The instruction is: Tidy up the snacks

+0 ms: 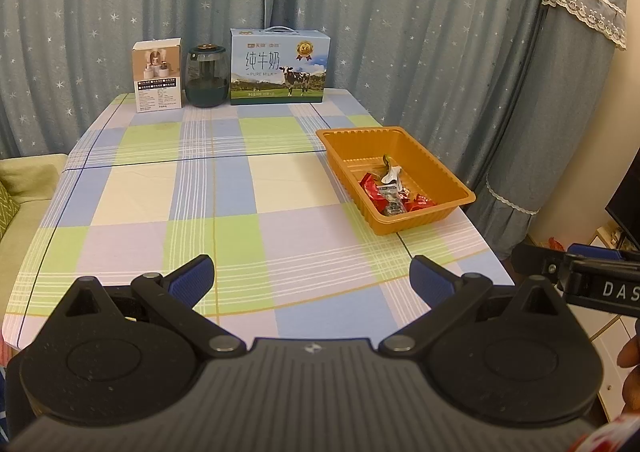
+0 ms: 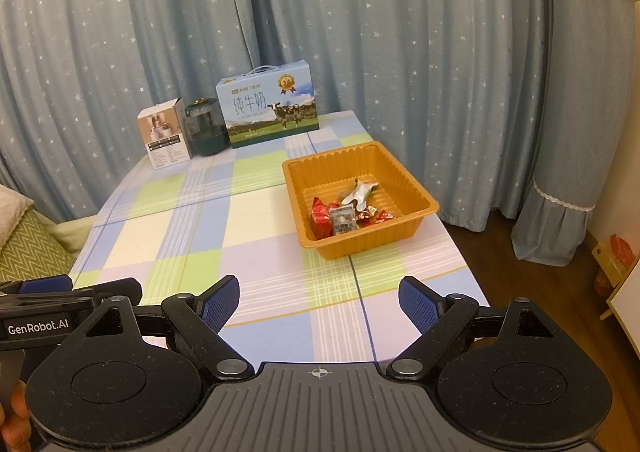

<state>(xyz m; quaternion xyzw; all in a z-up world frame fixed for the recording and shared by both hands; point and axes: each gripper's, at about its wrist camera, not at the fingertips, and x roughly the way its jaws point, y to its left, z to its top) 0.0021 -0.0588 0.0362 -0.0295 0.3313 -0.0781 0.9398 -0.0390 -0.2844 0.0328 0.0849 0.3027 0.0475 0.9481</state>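
One orange tray [image 1: 424,149] with several wrapped snacks [image 1: 394,193] sits on the desk [image 1: 240,187] ahead-right of the left hand-held gripper [image 1: 312,276] and ahead of the right hand-held gripper [image 2: 319,302], both wide open, empty.

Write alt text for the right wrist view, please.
An orange tray holding wrapped snacks sits on a checked tablecloth, beyond the open right hand-held gripper. A milk carton, dark jar and small box stand before starry curtains.
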